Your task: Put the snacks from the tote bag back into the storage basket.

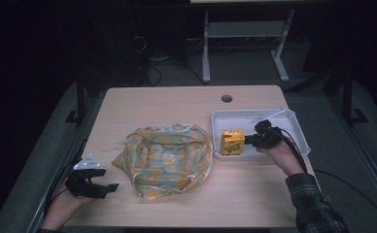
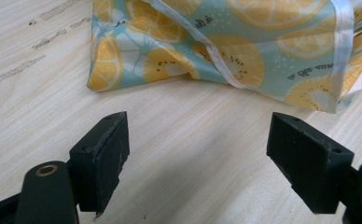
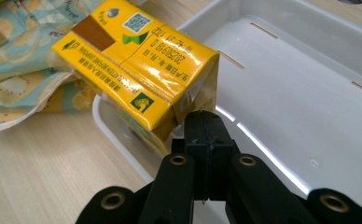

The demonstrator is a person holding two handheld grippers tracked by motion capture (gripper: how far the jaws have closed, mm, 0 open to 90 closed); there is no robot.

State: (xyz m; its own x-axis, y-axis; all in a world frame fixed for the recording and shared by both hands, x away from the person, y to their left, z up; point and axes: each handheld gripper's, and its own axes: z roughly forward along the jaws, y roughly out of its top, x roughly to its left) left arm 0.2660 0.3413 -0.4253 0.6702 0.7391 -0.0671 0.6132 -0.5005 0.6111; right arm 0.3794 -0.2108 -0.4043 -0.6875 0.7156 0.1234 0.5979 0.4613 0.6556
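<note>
A yellow drink carton (image 1: 232, 141) stands at the left end of the white tray (image 1: 254, 114). My right gripper (image 1: 248, 141) meets its right side. In the right gripper view the jaws (image 3: 202, 121) are pressed together on the folded corner flap of the carton (image 3: 132, 60), which leans over the tray's rim (image 3: 123, 135). A crumpled fruit-print cloth bag (image 1: 167, 158) lies mid-table. My left gripper (image 1: 112, 187) hovers low at the front left, open and holding nothing. Its jaws (image 2: 198, 154) point at the bag's near corner (image 2: 226, 37), a short gap away.
The tray's inside (image 3: 286, 93) is bare white plastic right of the carton. A round cable hole (image 1: 226, 98) sits near the table's far edge. The bag's edge (image 3: 11, 70) lies just left of the tray. Bare wood (image 2: 179, 121) lies under the left jaws.
</note>
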